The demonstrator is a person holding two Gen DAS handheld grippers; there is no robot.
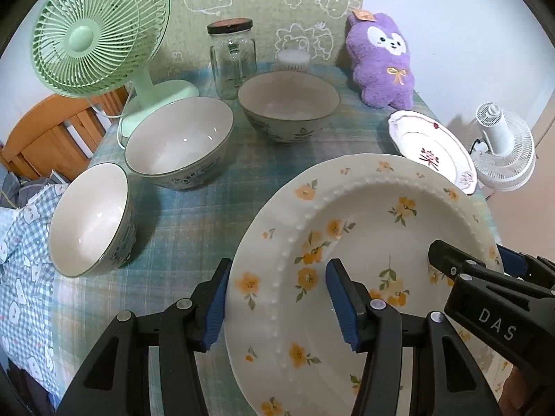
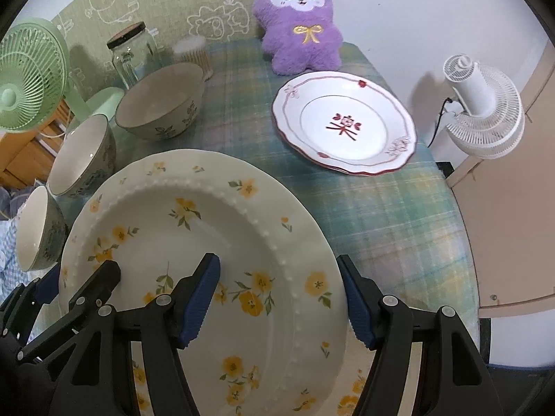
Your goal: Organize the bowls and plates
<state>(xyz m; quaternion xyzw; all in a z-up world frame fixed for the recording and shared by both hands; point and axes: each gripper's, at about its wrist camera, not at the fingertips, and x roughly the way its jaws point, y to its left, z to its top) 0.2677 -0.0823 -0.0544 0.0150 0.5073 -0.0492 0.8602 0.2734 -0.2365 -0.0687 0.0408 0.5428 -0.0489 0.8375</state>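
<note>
Because the wide white ceramic plate with yellow flowers [image 1: 364, 228] is heavy, the left gripper [image 1: 281, 303] and right gripper [image 2: 281, 298] each clamp an opposite rim.

Both of my wrist views are evenly and softly lit; the light reaches the table from above and the near side, since the bowls [image 1: 180, 145] throw soft shadows away from me onto the checked cloth [image 1: 215, 215]; small glints sit inside the bowl rims; a faint sheen marks the yellow-flowered plate [image 2: 194, 242], with no harsh glare. Fisheye distortion bends straight lines near the borders; a black vignette closes each corner. The centre is sharp; the purple plush [image 2: 298, 24] and the white fan [image 2: 482, 111] look slightly soft; the cotton-swab holder [image 2: 194, 52] is smeared.
</note>
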